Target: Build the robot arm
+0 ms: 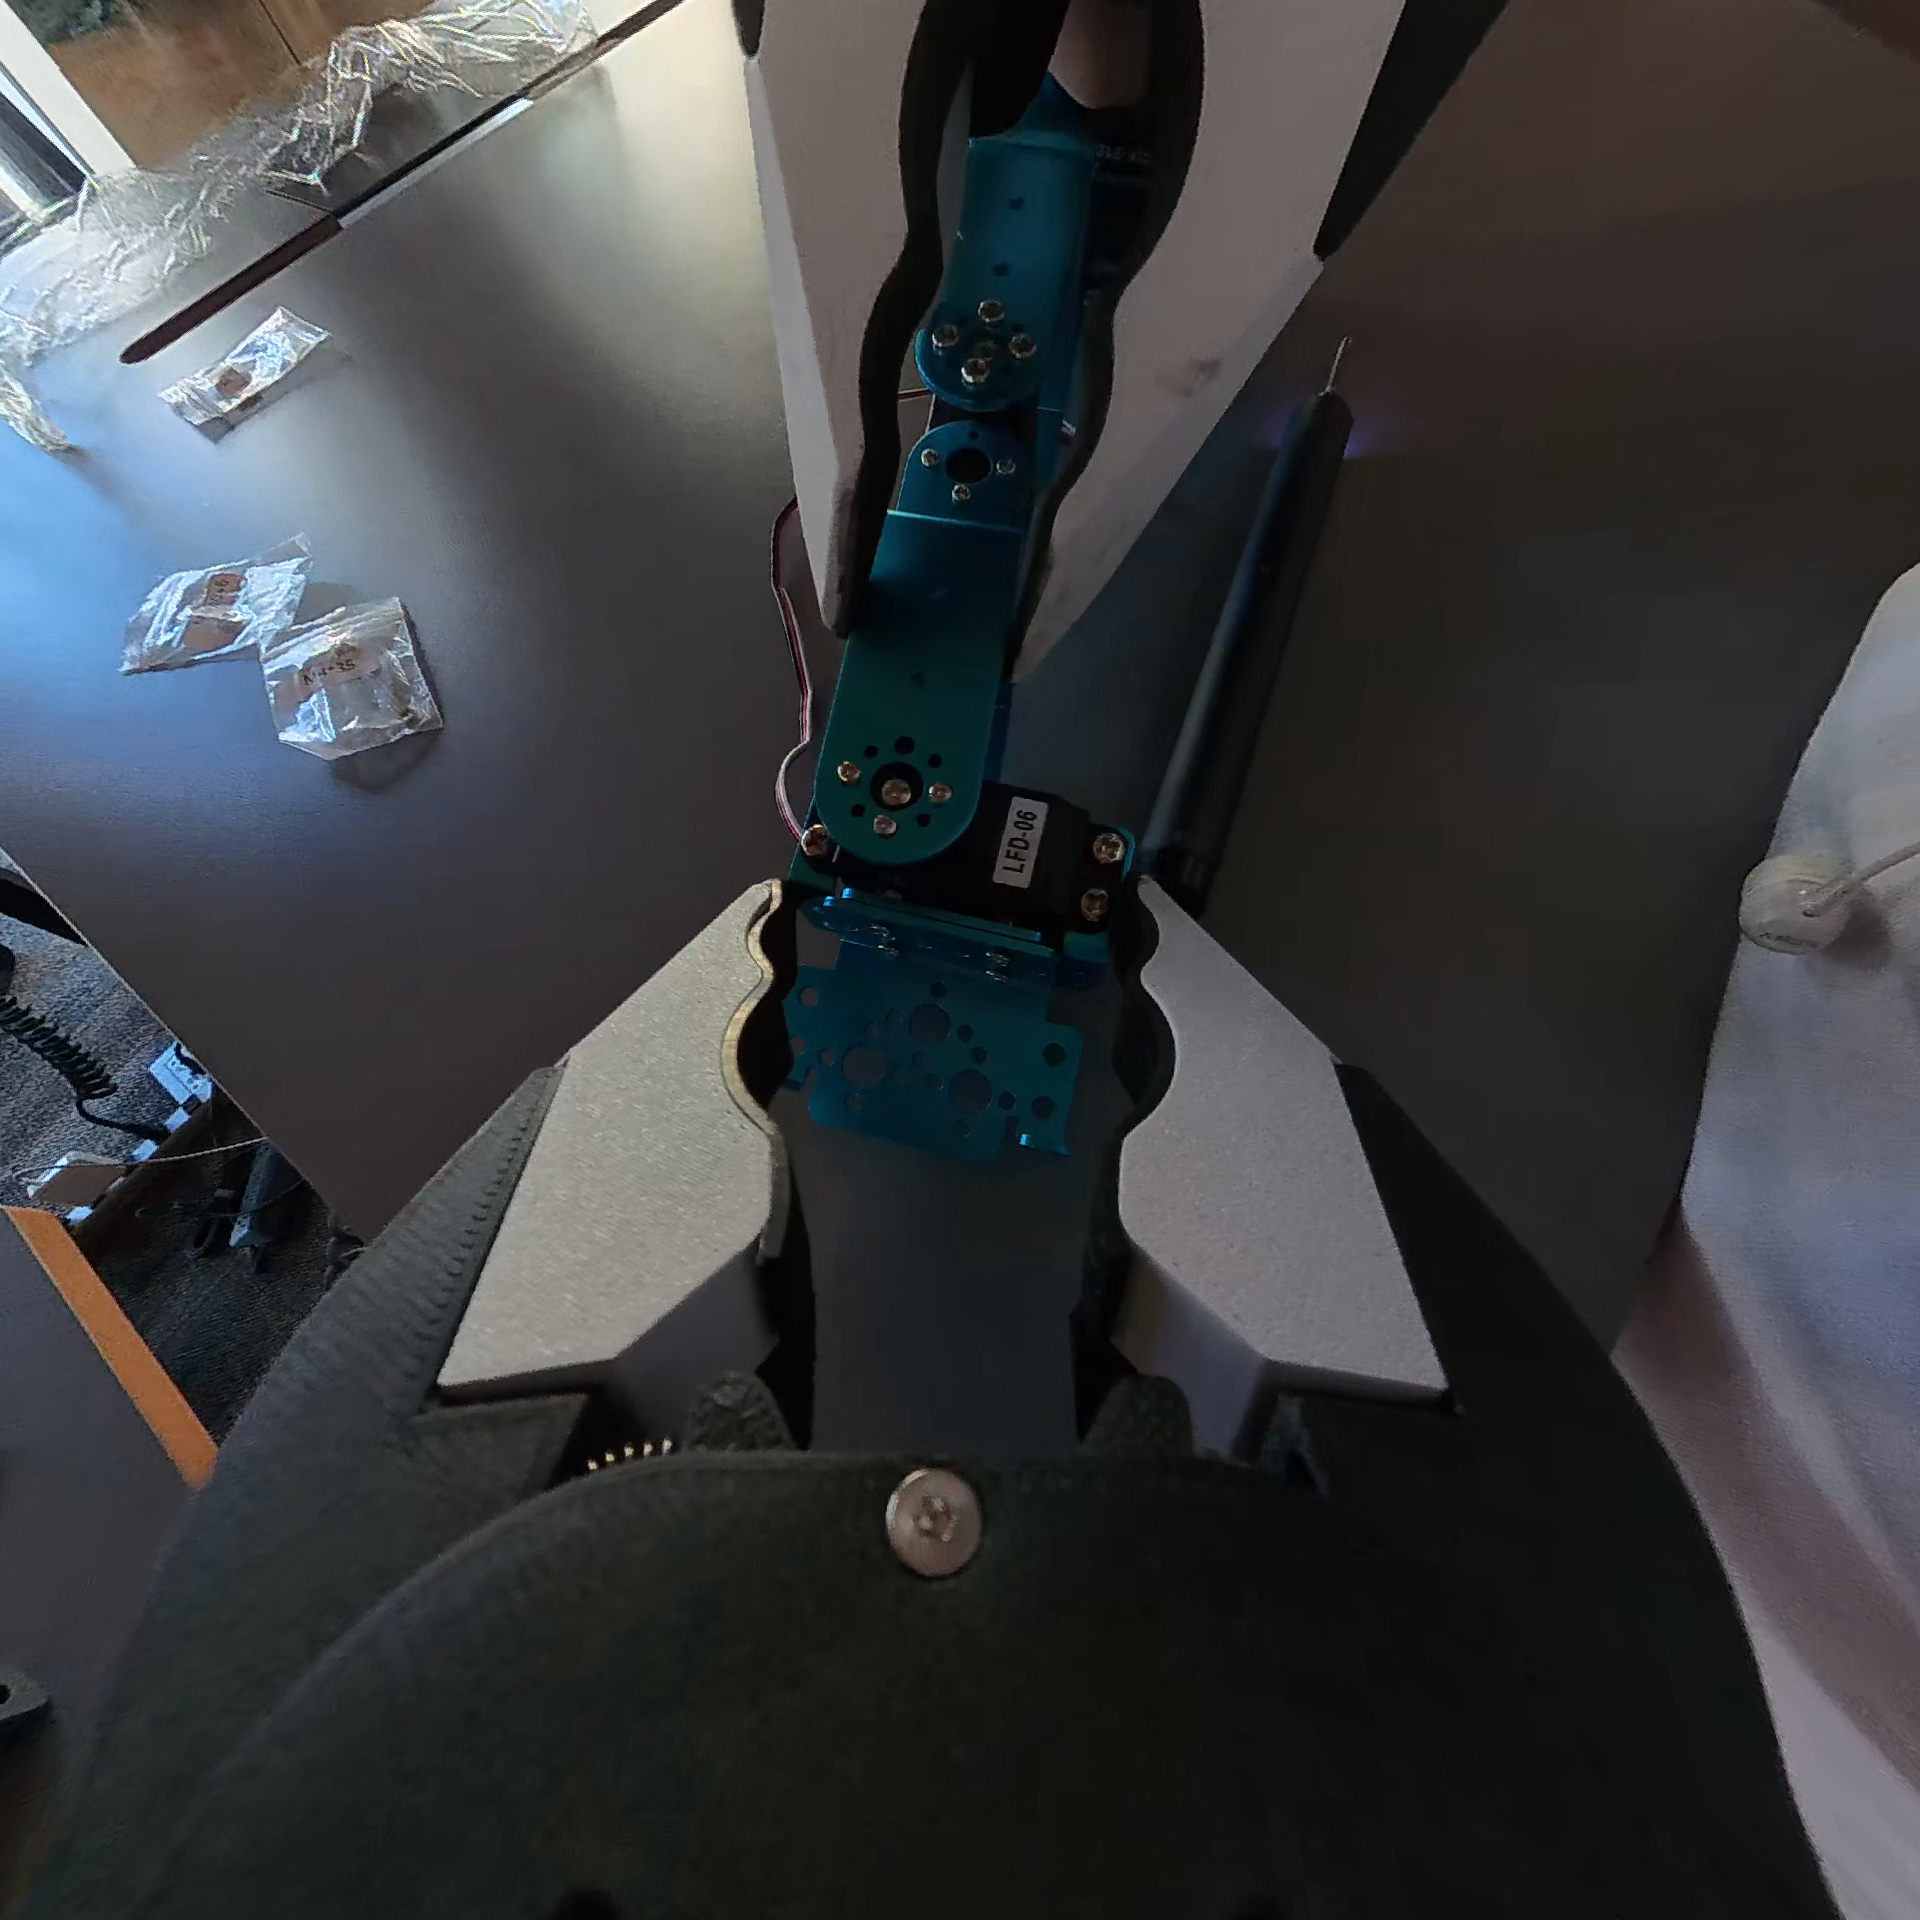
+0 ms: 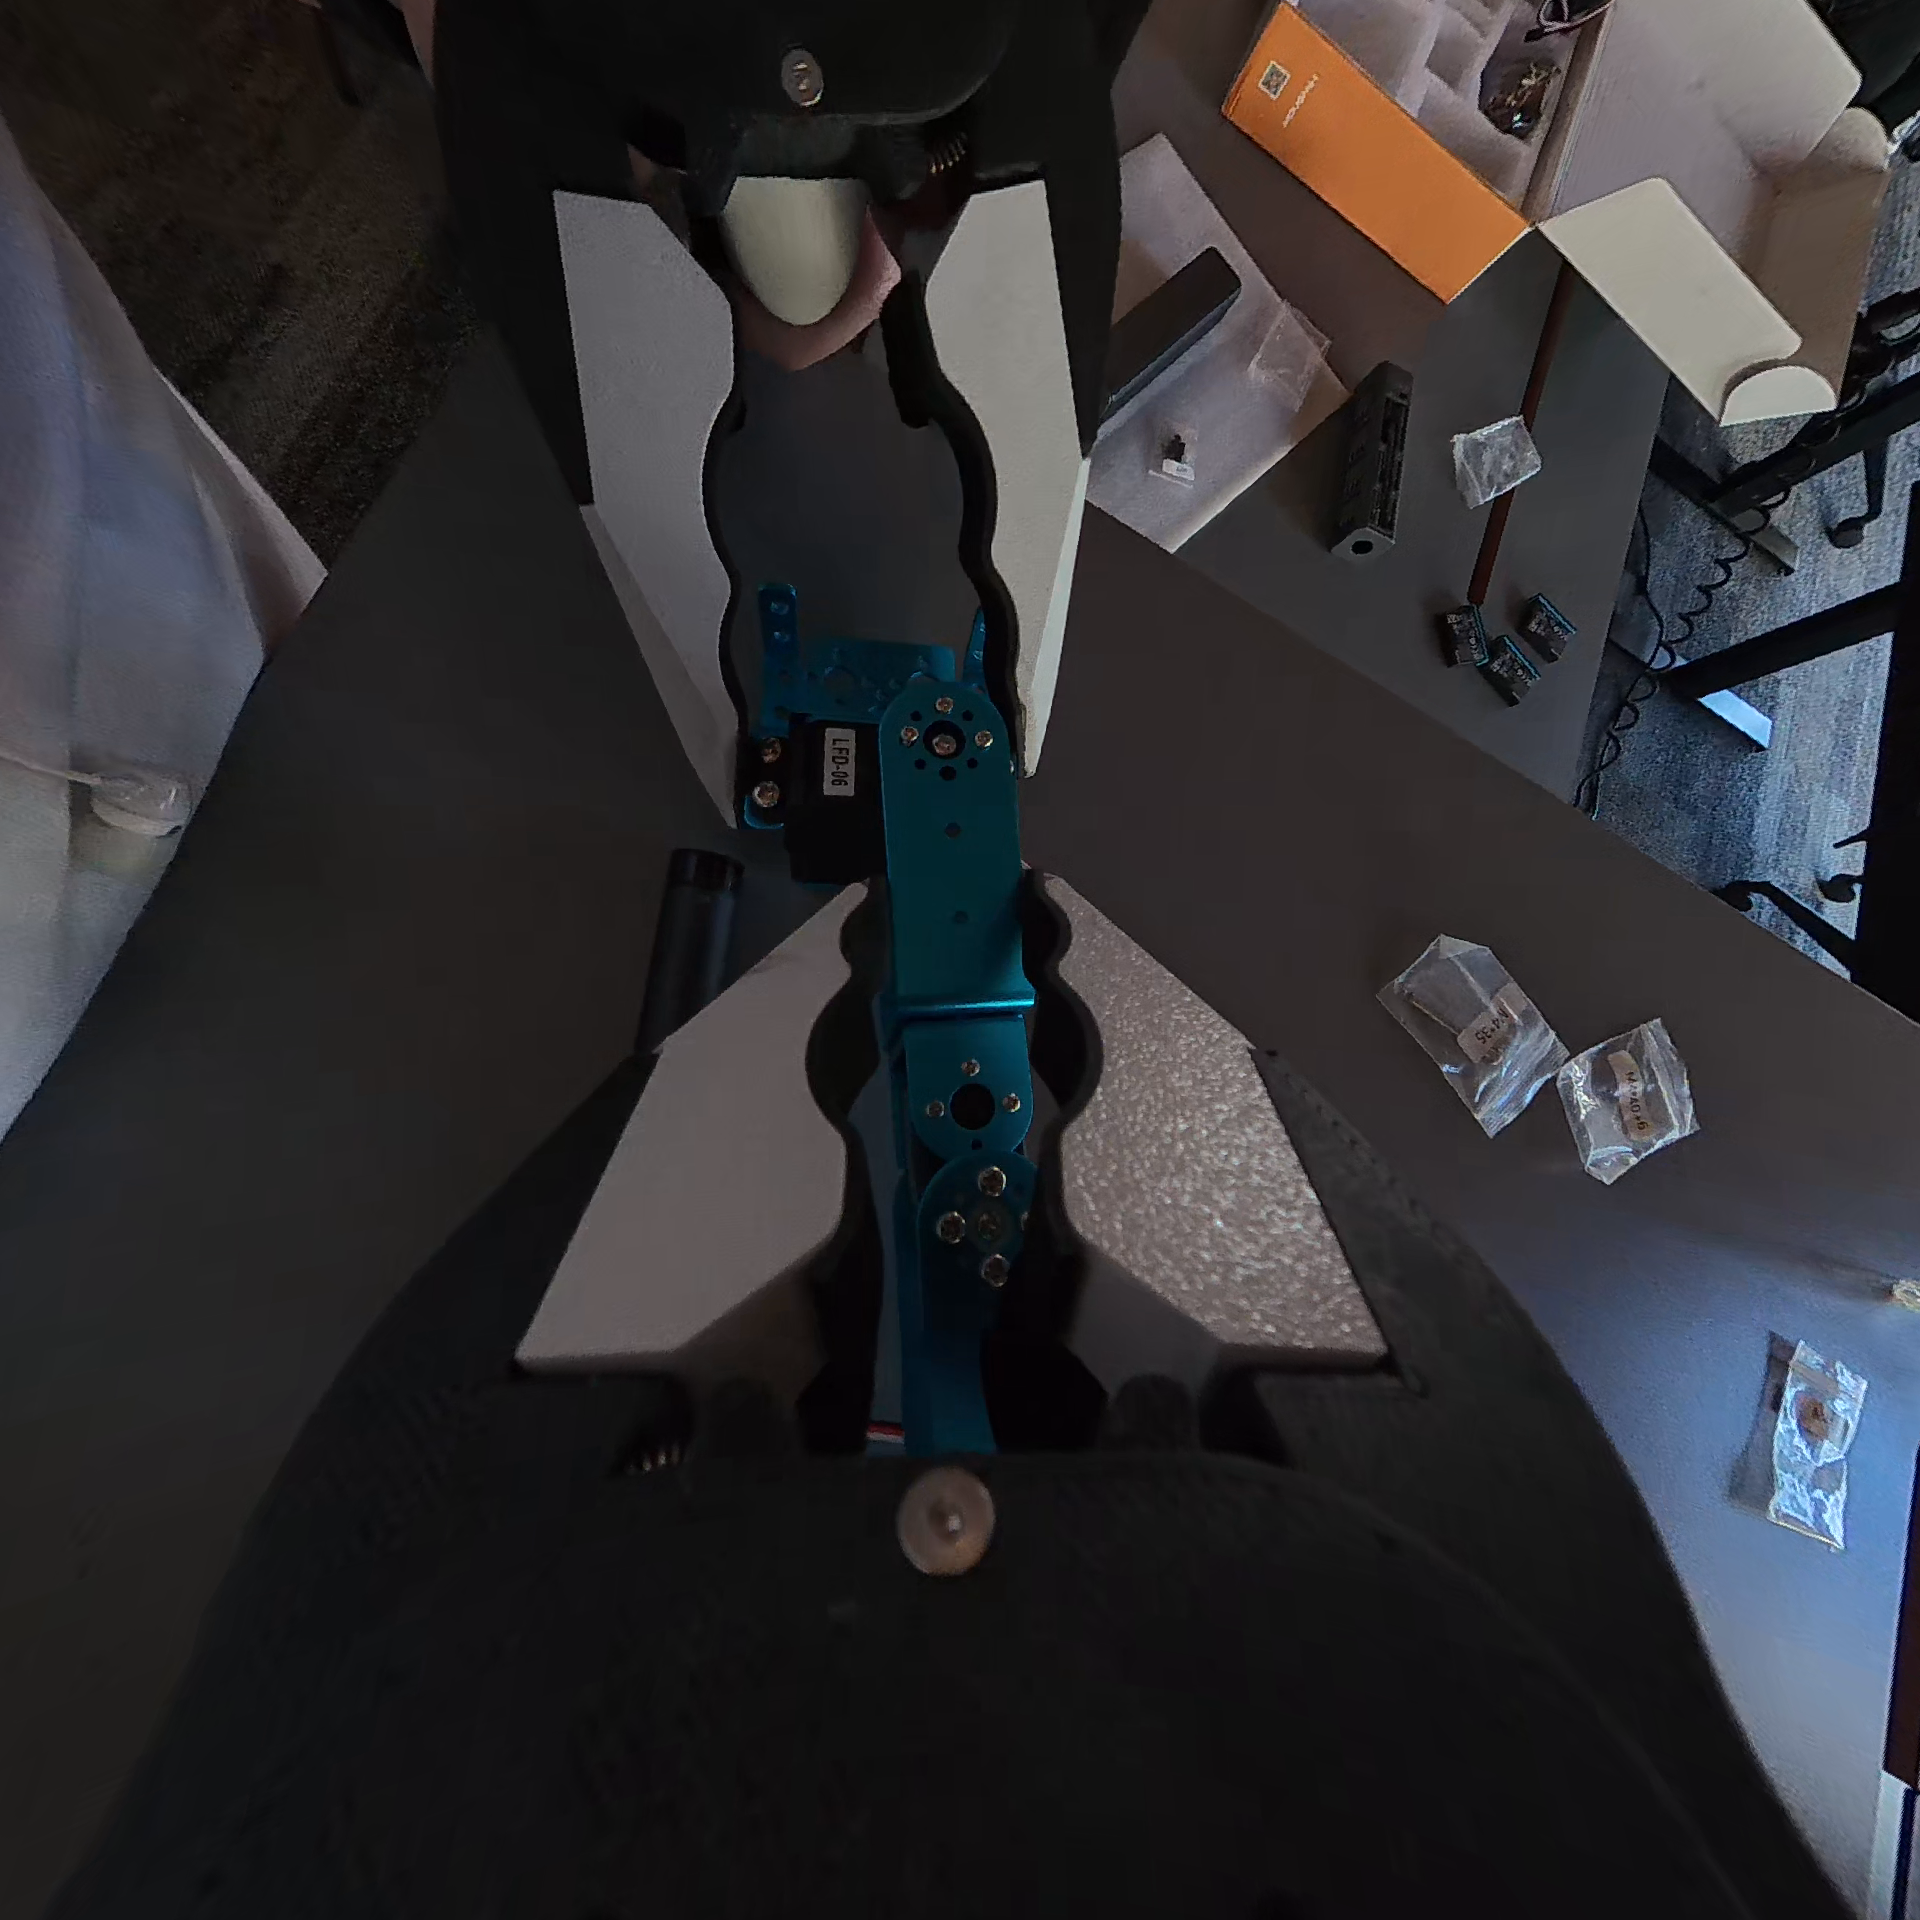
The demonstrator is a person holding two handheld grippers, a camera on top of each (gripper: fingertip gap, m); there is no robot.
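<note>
A blue metal bracket arm [image 1: 914, 665] with a black servo [image 1: 1023, 847] at one joint is held over the grey table [image 1: 540, 447] by both grippers. My left gripper [image 1: 956, 904] is shut on the arm's perforated base bracket [image 1: 935, 1060] beside the servo. My right gripper [image 2: 951, 894] is shut on the arm's other end [image 2: 961, 1039], near a screwed round joint [image 2: 977, 1216]. Each gripper faces the other: the right one shows at the top of the left wrist view [image 1: 935, 613], the left one at the top of the right wrist view [image 2: 883, 795]. A black pen-shaped screwdriver [image 1: 1247, 644] lies on the table just beside the arm.
Small clear bags of hardware lie on the table [image 1: 348, 681] [image 1: 213, 608] [image 2: 1470, 1023] [image 2: 1626, 1096] [image 2: 1813, 1439]. An open orange box [image 2: 1371, 156], a dark tool case [image 2: 1371, 468] and small black servos [image 2: 1496, 644] sit farther off. Crumpled clear plastic [image 1: 312, 114] lies at the far edge. A person's white clothing [image 1: 1818, 1091] is close by. The tips of both grippers are at nearly the same place.
</note>
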